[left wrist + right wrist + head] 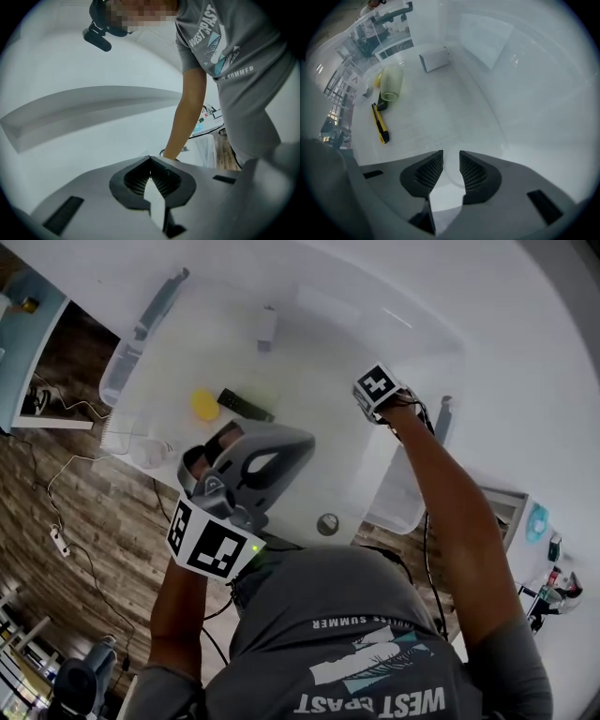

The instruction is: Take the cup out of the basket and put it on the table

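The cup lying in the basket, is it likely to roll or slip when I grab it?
The cup lies on its side on the smooth floor of the basket, so a nudge would probably roll it. It looks like thin, see-through plastic, so likely light and squeezable. Its smooth wall may slip.

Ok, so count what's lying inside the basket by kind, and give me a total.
cup: 1
utility knife: 1
white box: 1
Total: 3
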Demonstrator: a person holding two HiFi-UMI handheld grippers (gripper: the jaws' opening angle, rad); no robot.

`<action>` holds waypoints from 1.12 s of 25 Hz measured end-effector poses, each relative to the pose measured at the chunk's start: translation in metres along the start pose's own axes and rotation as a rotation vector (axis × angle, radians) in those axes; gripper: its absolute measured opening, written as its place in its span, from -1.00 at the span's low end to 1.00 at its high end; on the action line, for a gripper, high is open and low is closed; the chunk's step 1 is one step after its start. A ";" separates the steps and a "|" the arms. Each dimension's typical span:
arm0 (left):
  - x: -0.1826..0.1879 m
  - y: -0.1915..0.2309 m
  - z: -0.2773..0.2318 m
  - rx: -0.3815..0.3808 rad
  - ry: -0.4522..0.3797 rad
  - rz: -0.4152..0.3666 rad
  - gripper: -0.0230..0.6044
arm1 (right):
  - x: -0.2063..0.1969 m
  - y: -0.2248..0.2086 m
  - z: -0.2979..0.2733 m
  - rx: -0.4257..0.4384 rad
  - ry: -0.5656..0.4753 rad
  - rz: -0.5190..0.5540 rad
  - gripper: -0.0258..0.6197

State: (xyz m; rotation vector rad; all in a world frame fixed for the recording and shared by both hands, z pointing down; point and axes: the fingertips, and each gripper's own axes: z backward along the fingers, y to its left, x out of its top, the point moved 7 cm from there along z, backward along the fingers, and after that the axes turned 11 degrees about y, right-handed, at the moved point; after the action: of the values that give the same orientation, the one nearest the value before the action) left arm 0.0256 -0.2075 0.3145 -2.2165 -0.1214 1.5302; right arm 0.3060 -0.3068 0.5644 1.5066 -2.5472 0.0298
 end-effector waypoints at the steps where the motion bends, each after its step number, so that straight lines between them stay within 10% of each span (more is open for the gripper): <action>1: -0.002 0.001 0.001 0.002 0.002 0.004 -0.89 | 0.001 0.001 0.000 -0.006 -0.006 0.010 -0.56; 4: -0.007 0.003 0.004 0.007 0.008 0.011 -0.89 | 0.005 0.005 0.001 -0.021 -0.012 0.044 -0.81; 28: 0.006 0.000 -0.004 -0.076 -0.008 -0.055 -0.89 | -0.035 0.088 0.183 -0.035 -0.554 0.150 -0.82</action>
State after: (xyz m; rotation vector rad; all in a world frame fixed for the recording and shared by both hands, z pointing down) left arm 0.0316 -0.2075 0.3107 -2.2464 -0.2442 1.5287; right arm 0.2189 -0.2533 0.3850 1.4642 -3.0549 -0.4734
